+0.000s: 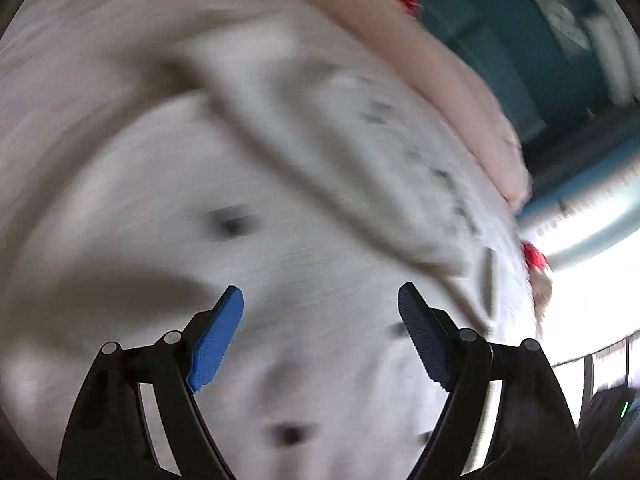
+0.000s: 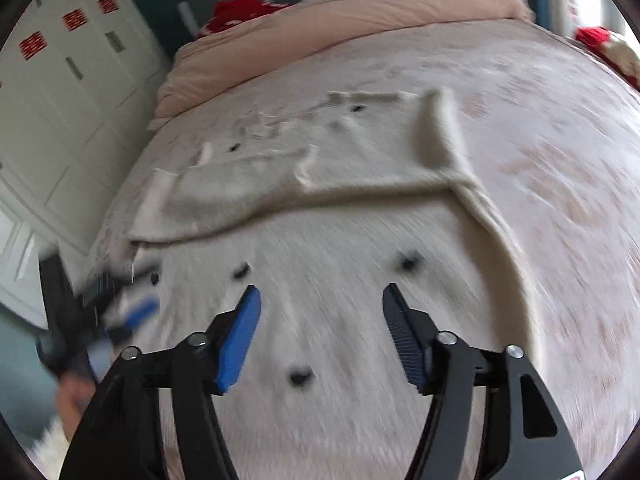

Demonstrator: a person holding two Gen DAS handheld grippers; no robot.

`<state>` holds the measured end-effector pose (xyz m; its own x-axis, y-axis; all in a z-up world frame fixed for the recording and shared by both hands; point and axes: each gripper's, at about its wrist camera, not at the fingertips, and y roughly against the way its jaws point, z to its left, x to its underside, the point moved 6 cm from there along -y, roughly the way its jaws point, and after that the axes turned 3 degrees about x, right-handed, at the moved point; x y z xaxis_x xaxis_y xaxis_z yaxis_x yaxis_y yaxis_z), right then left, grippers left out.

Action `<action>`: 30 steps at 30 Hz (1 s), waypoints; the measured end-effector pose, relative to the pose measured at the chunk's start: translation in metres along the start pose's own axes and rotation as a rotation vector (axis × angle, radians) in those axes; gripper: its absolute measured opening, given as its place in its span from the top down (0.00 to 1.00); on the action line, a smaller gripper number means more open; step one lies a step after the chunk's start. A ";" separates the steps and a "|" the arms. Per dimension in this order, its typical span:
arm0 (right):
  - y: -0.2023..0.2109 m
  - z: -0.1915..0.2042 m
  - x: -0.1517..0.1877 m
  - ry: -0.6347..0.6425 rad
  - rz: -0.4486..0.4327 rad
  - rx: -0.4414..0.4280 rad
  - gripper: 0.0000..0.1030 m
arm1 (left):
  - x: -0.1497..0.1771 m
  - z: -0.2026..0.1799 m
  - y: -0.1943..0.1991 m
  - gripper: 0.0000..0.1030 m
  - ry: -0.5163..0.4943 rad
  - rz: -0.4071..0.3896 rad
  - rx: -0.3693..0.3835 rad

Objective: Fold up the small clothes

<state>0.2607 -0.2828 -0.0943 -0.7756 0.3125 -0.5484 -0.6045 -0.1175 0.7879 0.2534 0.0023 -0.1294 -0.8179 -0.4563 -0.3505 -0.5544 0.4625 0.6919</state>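
A white garment with dark spots [image 2: 340,240] lies spread on the bed, part of it folded over itself; it fills the blurred left wrist view [image 1: 240,200] too. My right gripper [image 2: 320,304] is open and empty just above its near part. My left gripper [image 1: 320,304] is open and empty close over the cloth. The left gripper also shows blurred at the left edge of the right wrist view [image 2: 120,312], at the garment's left side.
A pink duvet [image 2: 360,8] is bunched at the head of the bed, with a red item [image 2: 236,12] behind it. White cupboard doors [image 2: 60,100] stand left of the bed. A red and cream item [image 2: 608,48] lies at the far right edge.
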 end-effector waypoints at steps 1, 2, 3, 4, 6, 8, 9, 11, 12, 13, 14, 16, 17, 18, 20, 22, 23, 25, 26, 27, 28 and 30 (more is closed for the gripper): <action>-0.010 0.005 -0.008 0.012 0.002 -0.010 0.39 | -0.002 0.012 0.004 0.31 0.016 -0.014 0.025; -0.025 0.010 -0.019 0.019 0.004 -0.019 0.39 | -0.006 0.018 0.008 0.33 0.019 -0.022 0.053; -0.043 0.013 -0.032 0.007 0.009 -0.027 0.38 | -0.005 0.024 0.015 0.33 0.009 -0.028 0.058; -0.055 0.015 -0.039 -0.009 0.018 -0.037 0.38 | -0.006 0.027 0.020 0.33 -0.007 -0.039 0.046; -0.089 0.012 -0.057 -0.069 0.045 -0.050 0.38 | -0.019 0.034 0.031 0.31 -0.012 -0.048 0.051; -0.112 0.013 -0.070 -0.103 0.053 -0.047 0.39 | -0.019 0.030 0.036 0.29 0.010 -0.054 0.073; -0.124 0.016 -0.075 -0.123 0.059 -0.048 0.47 | -0.022 0.032 0.036 0.29 0.021 -0.053 0.080; -0.134 0.022 -0.078 -0.126 0.069 -0.066 0.85 | -0.022 0.039 0.031 0.29 0.030 -0.052 0.088; -0.141 0.030 -0.078 -0.112 0.093 -0.069 0.90 | -0.022 0.041 0.031 0.29 0.033 -0.052 0.094; -0.141 0.033 -0.079 -0.106 0.093 -0.072 0.90 | -0.024 0.042 0.030 0.29 0.042 -0.052 0.101; -0.138 0.037 -0.083 -0.091 0.081 -0.071 0.91 | -0.027 0.041 0.031 0.29 0.057 -0.058 0.119; -0.130 0.045 -0.092 -0.057 0.050 -0.077 0.92 | -0.037 0.043 0.045 0.29 0.090 -0.084 0.173; -0.120 0.049 -0.101 -0.049 0.024 -0.094 0.92 | -0.047 0.038 0.043 0.28 0.110 -0.096 0.201; -0.112 0.051 -0.110 -0.043 0.002 -0.106 0.93 | -0.060 0.035 0.043 0.28 0.134 -0.106 0.225; -0.083 0.056 -0.144 -0.028 -0.075 -0.146 0.93 | -0.093 0.028 0.038 0.27 0.194 -0.120 0.266; -0.050 0.059 -0.179 -0.003 -0.153 -0.171 0.93 | -0.119 0.019 0.032 0.26 0.233 -0.120 0.289; -0.037 0.057 -0.192 0.009 -0.183 -0.170 0.93 | -0.127 0.013 0.031 0.26 0.230 -0.124 0.298; -0.022 0.047 -0.211 0.034 -0.226 -0.137 0.93 | -0.130 0.002 0.030 0.26 0.204 -0.129 0.303; -0.022 0.032 -0.215 0.048 -0.232 -0.082 0.93 | -0.127 -0.002 0.028 0.25 0.197 -0.127 0.312; -0.032 0.010 -0.211 0.043 -0.213 -0.021 0.93 | -0.121 -0.004 0.024 0.24 0.200 -0.119 0.318; -0.051 -0.015 -0.200 0.017 -0.163 0.029 0.93 | -0.112 -0.002 0.017 0.23 0.223 -0.099 0.317; -0.089 -0.054 -0.174 -0.041 -0.056 0.078 0.93 | -0.094 0.007 -0.009 0.23 0.299 -0.029 0.303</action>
<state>0.4397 -0.3774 -0.0842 -0.7322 0.3554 -0.5811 -0.6292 -0.0261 0.7768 0.3340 0.0460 -0.1071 -0.7454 -0.6523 -0.1376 -0.6332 0.6281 0.4523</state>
